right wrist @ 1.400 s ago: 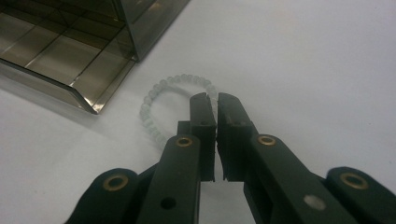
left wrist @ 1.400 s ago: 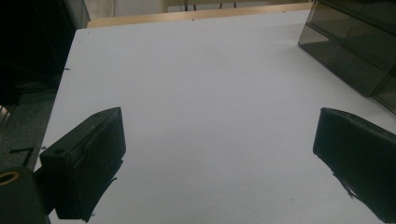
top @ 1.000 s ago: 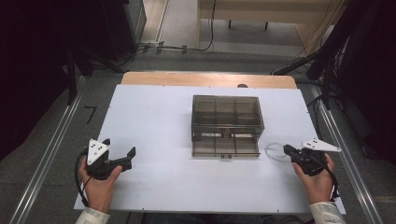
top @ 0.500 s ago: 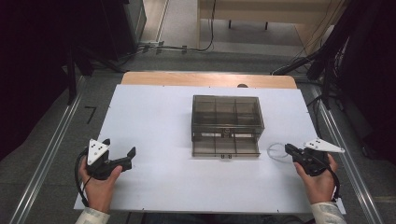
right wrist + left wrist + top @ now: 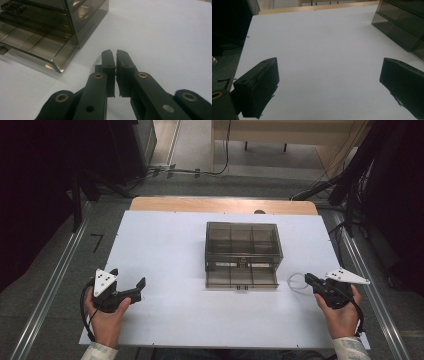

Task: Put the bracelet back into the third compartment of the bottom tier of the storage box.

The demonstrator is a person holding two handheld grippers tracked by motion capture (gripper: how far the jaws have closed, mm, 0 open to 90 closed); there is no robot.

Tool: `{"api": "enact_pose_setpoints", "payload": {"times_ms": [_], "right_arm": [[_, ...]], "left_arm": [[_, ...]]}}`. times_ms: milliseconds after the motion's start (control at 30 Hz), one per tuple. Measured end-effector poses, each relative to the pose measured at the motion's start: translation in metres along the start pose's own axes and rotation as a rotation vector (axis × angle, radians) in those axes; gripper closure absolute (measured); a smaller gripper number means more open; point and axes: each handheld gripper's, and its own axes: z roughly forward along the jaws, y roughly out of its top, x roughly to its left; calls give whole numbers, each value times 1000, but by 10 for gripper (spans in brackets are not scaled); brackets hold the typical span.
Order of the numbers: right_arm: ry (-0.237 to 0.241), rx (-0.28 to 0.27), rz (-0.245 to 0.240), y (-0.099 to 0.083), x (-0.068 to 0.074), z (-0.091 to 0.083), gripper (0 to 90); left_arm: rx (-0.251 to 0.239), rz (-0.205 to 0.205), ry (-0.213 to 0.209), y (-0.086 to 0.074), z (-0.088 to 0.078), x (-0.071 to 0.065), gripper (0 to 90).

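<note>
Smoky brown plastic makes up the drawer box (image 5: 242,252) at the middle of the white table (image 5: 165,250) in the high view, and its bottom drawer stands pulled out toward me. Just to its right lies a pale, thin loop (image 5: 298,281), flat on the table, with the tip of my right gripper (image 5: 307,278) at its near edge. My left gripper (image 5: 128,275) rests well apart at the left, jaws spread, holding nothing.

From the left gripper view, my left gripper (image 5: 329,75) has its two jaws wide over bare table, the box's corner (image 5: 399,25) far off.

From the right gripper view, my right gripper (image 5: 116,53) has its jaws closed down to a sliver. The loop (image 5: 94,63) peeks out beside and under one jaw; it looks beaded and translucent. Whether a strand is pinched I cannot tell. The open drawer (image 5: 37,42) shows empty, divided compartments.

I judge the step to be taking up the loop for the drawer. To do it well I would get one jaw inside the ring and one outside, keep the tips low to the table, and close gently so the strand doesn't skid away.
</note>
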Motion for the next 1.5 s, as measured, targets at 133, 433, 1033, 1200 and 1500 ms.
{"api": "enact_pose_setpoints", "payload": {"times_ms": [133, 433, 1033, 1200, 1500], "right_arm": [[2, -7, -2, 1, 1, -1, 836], [9, -19, -1, 3, 4, -1, 836], [31, -57, -3, 10, 9, -4, 836], [38, -65, -5, 12, 11, -5, 836], [48, -67, -12, 14, 14, -4, 837]], "left_arm": [[0, 0, 0, 0, 0, 0, 27], [-1, 0, 2, 0, 0, 0, 27], [0, 2, 3, 0, 0, 0, 27], [0, 2, 1, 0, 0, 0, 27], [-1, 2, 2, 0, 0, 0, 27]]}}
